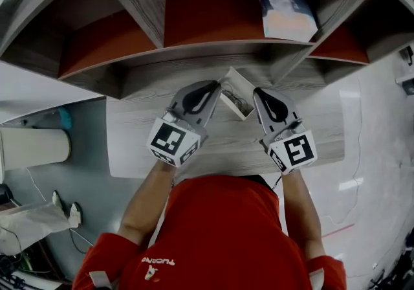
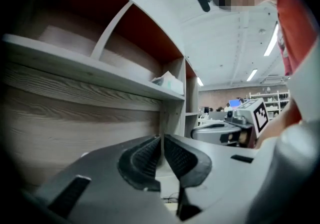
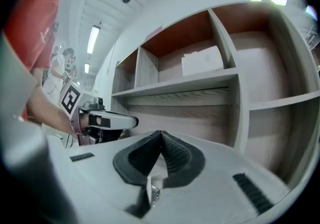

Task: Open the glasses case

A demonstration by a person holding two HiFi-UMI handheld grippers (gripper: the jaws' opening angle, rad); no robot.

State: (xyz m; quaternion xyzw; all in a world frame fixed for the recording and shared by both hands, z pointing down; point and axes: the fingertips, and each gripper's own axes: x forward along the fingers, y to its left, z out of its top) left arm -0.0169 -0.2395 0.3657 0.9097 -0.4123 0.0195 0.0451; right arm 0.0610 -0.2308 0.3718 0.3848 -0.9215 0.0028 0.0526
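Red shirt cloth (image 1: 220, 230) fills the nearest part of the head view; its white lettering is upside down and too small to read surely. Two bare forearms reach forward, one to each gripper. The left gripper (image 1: 217, 87) has its pads drawn together but for a hair slit, with nothing clamped; the right gripper (image 1: 257, 93) has its pads closed tight. A white sliver with a bit of metal shows low in the right gripper's gap, and whether it is pinched or only seen beyond I cannot tell. There are two marker cubes, the left cube (image 1: 171, 141) and the right cube (image 1: 294, 151), each printed with black-and-white squares, no words. One glasses case (image 1: 233, 81), white, lid open, sits between the two gripper tips over the pale wood bench (image 1: 142, 133); only the head view shows it whole. Beyond stands the grey wood shelf unit (image 1: 194, 62); three compartments show red-orange backs. One packet (image 1: 284, 7), white, blue and orange, stands there, its print unreadable. Each gripper view shows the other gripper; only the left gripper view shows ceiling lights and a far room.
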